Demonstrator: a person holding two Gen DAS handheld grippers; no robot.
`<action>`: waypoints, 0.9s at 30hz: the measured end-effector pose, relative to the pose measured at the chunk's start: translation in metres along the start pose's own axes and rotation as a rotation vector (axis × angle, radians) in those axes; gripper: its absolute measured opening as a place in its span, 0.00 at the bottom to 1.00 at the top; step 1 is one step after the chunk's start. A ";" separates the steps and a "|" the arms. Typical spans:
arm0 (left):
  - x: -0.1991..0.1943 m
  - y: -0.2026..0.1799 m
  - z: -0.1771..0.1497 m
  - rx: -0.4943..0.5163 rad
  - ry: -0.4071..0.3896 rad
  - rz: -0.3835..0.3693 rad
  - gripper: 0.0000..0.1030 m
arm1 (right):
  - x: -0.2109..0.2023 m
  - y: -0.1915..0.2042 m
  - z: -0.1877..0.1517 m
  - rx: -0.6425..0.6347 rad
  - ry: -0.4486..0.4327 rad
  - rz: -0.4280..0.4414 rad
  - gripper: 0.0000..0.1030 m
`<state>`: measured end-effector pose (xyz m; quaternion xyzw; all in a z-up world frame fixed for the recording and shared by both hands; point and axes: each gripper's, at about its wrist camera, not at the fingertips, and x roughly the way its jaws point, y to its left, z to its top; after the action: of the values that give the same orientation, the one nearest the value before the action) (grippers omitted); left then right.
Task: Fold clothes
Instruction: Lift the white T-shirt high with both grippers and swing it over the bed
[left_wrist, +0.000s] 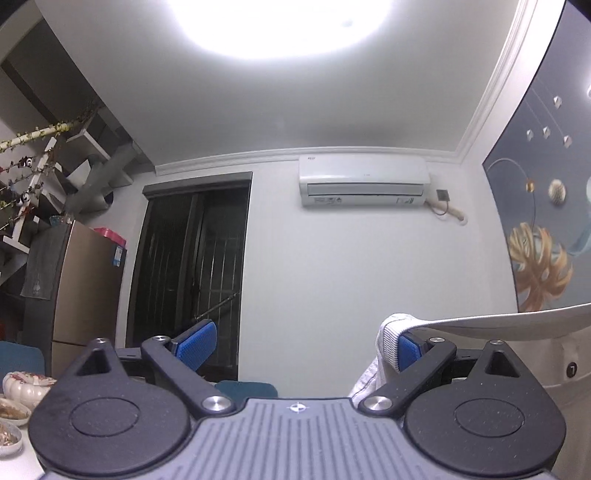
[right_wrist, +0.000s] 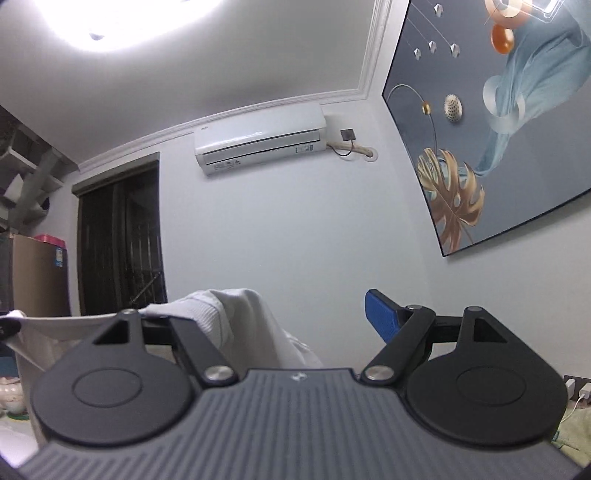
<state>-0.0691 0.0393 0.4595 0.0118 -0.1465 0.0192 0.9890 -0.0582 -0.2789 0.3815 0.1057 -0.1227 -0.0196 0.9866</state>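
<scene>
Both cameras point up toward the wall and ceiling. The left gripper (left_wrist: 301, 345) has its blue pads spread wide, released, yet a white garment (left_wrist: 391, 343) hangs draped over its right finger pad (left_wrist: 408, 349), the ribbed hem hooked there and a taut edge running off to the right. The right gripper (right_wrist: 295, 314) is likewise spread wide; the garment (right_wrist: 236, 317) lies bunched over its left finger, hiding that pad, while the right pad (right_wrist: 382, 317) stands bare. The cloth stretches away to the left from there, lifted in the air between the two grippers. Behind are an air conditioner (left_wrist: 364, 181), a dark door (left_wrist: 192, 266), a fridge (left_wrist: 86, 291) and a wall painting (right_wrist: 491, 125).
</scene>
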 end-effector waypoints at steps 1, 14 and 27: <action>0.001 -0.002 0.001 -0.001 0.014 -0.007 0.95 | -0.001 0.000 -0.001 0.003 0.015 0.002 0.77; 0.154 0.004 -0.192 -0.003 0.303 0.007 0.95 | 0.129 -0.010 -0.147 -0.049 0.321 -0.031 0.77; 0.379 -0.040 -0.516 0.004 0.528 0.070 0.97 | 0.382 -0.061 -0.409 -0.071 0.522 -0.150 0.76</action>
<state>0.4445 0.0278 0.0747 0.0034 0.1162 0.0560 0.9916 0.4122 -0.2803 0.0719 0.0814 0.1446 -0.0689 0.9837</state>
